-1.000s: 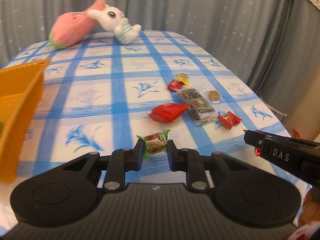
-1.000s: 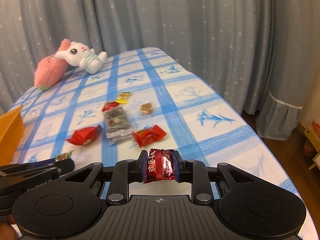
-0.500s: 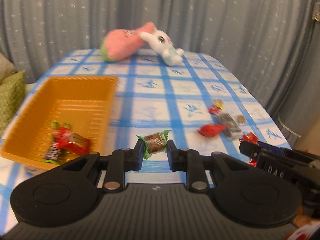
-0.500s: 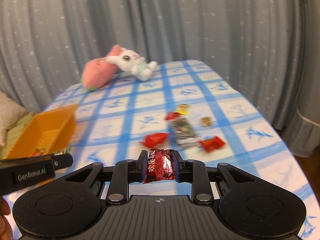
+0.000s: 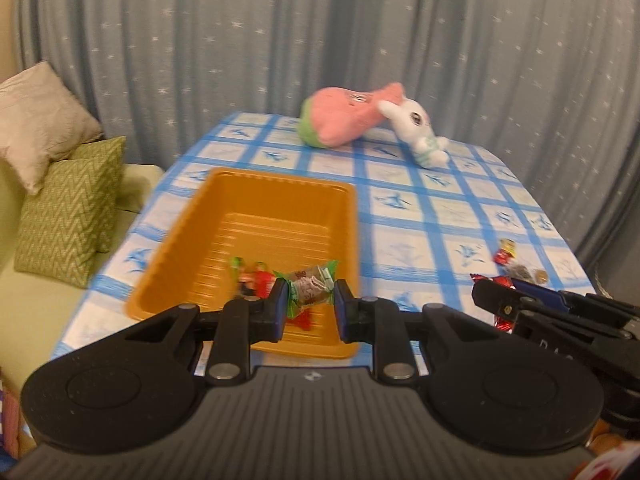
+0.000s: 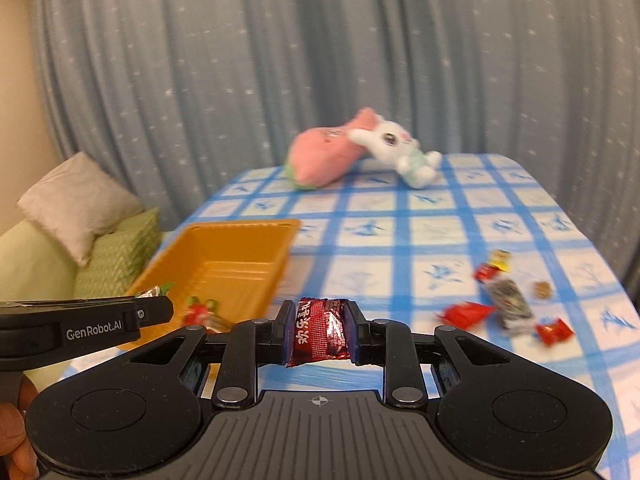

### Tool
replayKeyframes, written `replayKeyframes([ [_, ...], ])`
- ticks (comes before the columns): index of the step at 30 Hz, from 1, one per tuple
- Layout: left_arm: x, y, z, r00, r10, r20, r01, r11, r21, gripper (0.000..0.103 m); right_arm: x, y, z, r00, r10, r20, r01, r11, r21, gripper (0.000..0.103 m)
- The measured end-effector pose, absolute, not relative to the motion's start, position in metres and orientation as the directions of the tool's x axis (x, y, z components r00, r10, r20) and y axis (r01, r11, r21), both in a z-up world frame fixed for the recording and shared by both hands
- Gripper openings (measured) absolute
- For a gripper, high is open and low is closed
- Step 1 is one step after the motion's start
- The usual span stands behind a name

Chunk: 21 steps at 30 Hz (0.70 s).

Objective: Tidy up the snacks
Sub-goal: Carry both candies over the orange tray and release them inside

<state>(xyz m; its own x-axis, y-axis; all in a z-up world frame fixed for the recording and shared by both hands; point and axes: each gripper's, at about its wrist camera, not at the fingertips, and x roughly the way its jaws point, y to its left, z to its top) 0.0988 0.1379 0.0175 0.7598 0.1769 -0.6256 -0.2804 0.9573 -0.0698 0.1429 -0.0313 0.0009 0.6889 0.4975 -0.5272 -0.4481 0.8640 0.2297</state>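
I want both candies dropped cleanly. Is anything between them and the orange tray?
Nothing visible. The left gripper holds the green candy over the orange tray; the right gripper with the red candy has only bare tablecloth before it.

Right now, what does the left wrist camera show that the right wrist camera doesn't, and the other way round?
Only the left wrist view shows the left gripper clamping the green-ended wrapped candy over the orange plastic tray.

Only the right wrist view shows the right gripper clamping the shiny red foil snack packet.

Both show the tray, the pink and white plush rabbit and loose snacks on the blue checked tablecloth.
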Motion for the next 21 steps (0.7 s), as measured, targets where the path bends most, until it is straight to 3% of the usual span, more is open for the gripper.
replayKeyframes([
  [21, 0.111, 0.212, 0.011, 0.736, 0.198, -0.647, -0.331, 0.939, -0.089, 0.022, 0.171, 0.069, -0.003, 0.575, 0.598, -0.558, -0.624, 0.762, 0.174, 0.026],
])
